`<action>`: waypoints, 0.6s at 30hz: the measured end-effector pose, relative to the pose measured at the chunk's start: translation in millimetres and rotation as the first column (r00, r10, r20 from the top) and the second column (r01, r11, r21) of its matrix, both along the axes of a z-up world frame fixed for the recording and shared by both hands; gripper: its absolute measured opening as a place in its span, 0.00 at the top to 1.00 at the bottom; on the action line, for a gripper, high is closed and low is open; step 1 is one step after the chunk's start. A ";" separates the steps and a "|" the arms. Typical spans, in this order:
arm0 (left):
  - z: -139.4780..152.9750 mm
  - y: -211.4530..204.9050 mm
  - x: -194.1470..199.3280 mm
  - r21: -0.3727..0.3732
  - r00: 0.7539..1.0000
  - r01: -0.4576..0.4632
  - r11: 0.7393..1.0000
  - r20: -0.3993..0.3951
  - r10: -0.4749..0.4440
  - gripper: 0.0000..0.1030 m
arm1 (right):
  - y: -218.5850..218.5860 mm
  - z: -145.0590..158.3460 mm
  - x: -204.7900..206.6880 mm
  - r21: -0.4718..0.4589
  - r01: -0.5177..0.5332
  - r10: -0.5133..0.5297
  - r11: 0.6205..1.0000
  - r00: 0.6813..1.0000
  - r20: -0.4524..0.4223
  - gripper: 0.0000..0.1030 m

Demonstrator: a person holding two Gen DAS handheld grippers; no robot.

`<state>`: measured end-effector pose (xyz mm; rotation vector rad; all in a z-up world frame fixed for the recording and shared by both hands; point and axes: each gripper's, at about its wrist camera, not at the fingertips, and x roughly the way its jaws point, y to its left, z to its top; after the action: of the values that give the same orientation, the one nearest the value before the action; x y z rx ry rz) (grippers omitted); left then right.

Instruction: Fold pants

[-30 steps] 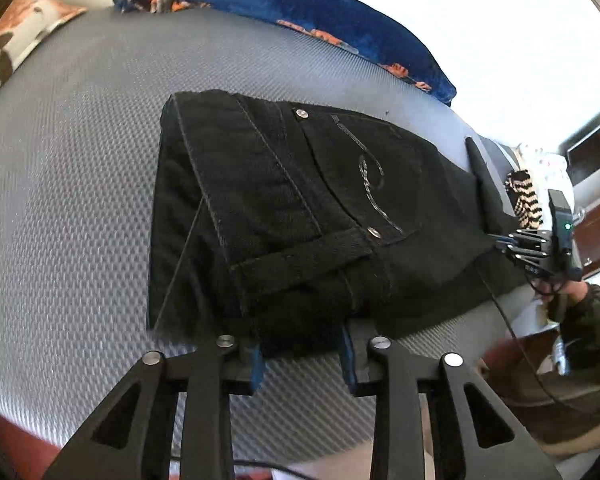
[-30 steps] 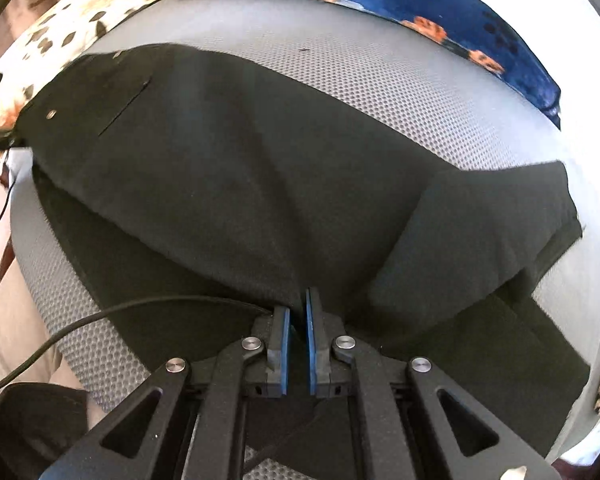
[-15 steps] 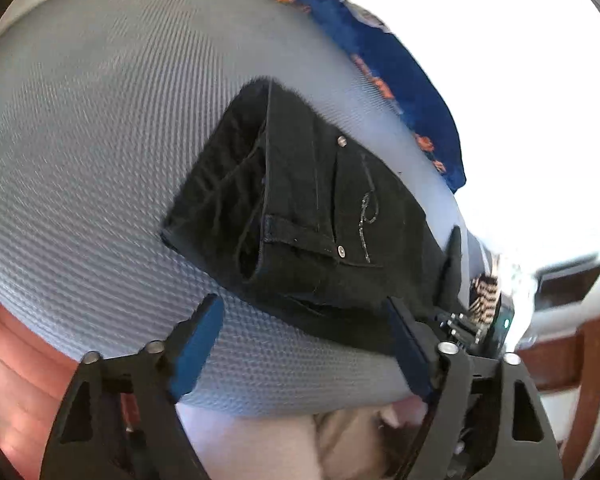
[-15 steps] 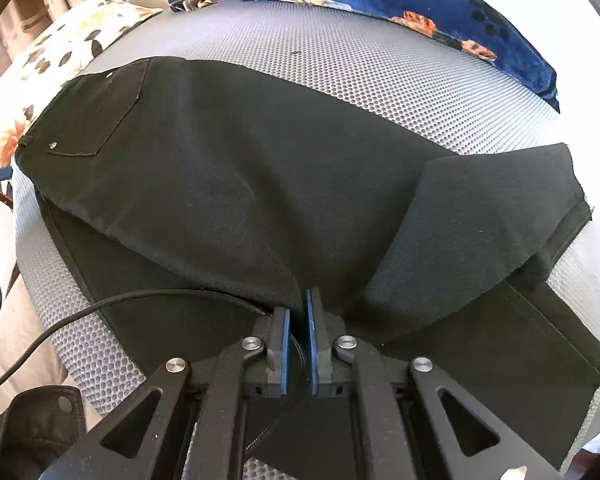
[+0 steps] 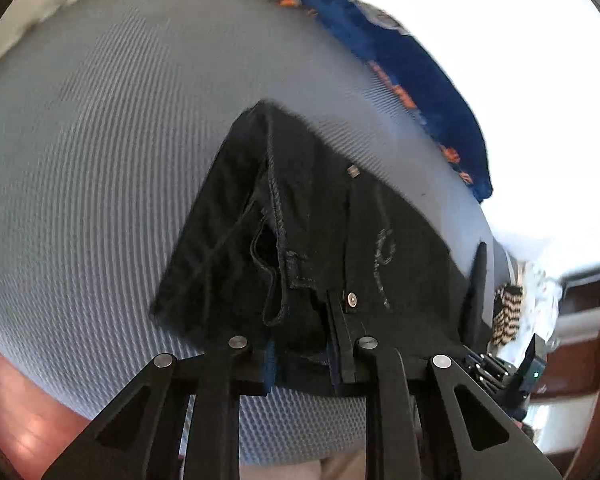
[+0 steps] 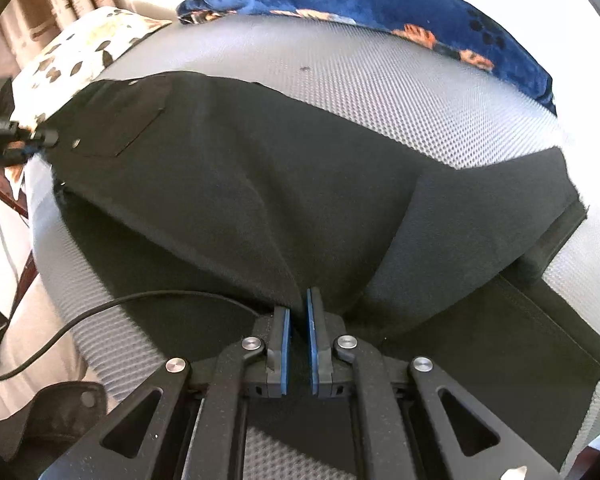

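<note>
Black pants (image 5: 324, 240) lie on a grey mesh bed surface (image 5: 100, 160), waistband end nearest my left gripper. My left gripper (image 5: 302, 364) has its fingers closed around the waistband edge near a rivet (image 5: 352, 299). In the right wrist view the pants (image 6: 260, 184) spread across the bed with one leg folded over. My right gripper (image 6: 297, 312) is shut on a pinched fold of the leg fabric and lifts it slightly. The left gripper (image 6: 16, 136) shows at the far left of that view, at the waistband.
A blue patterned blanket (image 6: 380, 4) lies along the bed's far edge. A floral pillow (image 6: 80, 52) sits at the far left corner. A black cable (image 6: 112, 312) runs across the near left of the bed. Wooden furniture (image 5: 588, 320) stands to the right.
My left gripper, open wide and away from the pants half a second ago, has come back to the waistband and closed on it. My right gripper stays shut on the leg fabric, lifting it.
</note>
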<state>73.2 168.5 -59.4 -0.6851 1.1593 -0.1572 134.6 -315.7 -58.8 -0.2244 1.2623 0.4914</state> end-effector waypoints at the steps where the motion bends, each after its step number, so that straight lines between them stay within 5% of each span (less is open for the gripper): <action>1: 5.4 0.4 4.4 0.035 0.999 0.021 0.999 0.027 -0.022 0.80 | 1.9 3.1 -3.9 0.002 -0.001 0.001 1.000 1.000 0.001 0.93; 6: -26.9 5.3 19.3 0.135 0.992 0.124 0.983 -0.035 -0.120 0.79 | 16.8 7.4 -30.1 0.007 -0.041 0.041 0.999 0.999 -0.022 0.93; 9: -44.7 9.5 16.2 0.124 0.990 0.134 0.983 -0.058 -0.127 0.79 | 21.5 -5.8 -40.1 0.000 -0.051 0.051 0.999 0.997 -0.060 0.93; 18: -36.1 0.9 5.5 0.230 0.993 0.116 0.966 -0.010 -0.117 0.68 | 12.6 -19.9 -34.1 0.065 0.018 -0.011 0.998 0.994 -0.110 0.87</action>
<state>78.7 169.4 -95.4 -0.4117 1.1927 -0.1211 100.4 -303.1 -78.7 -0.1340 1.3512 0.5375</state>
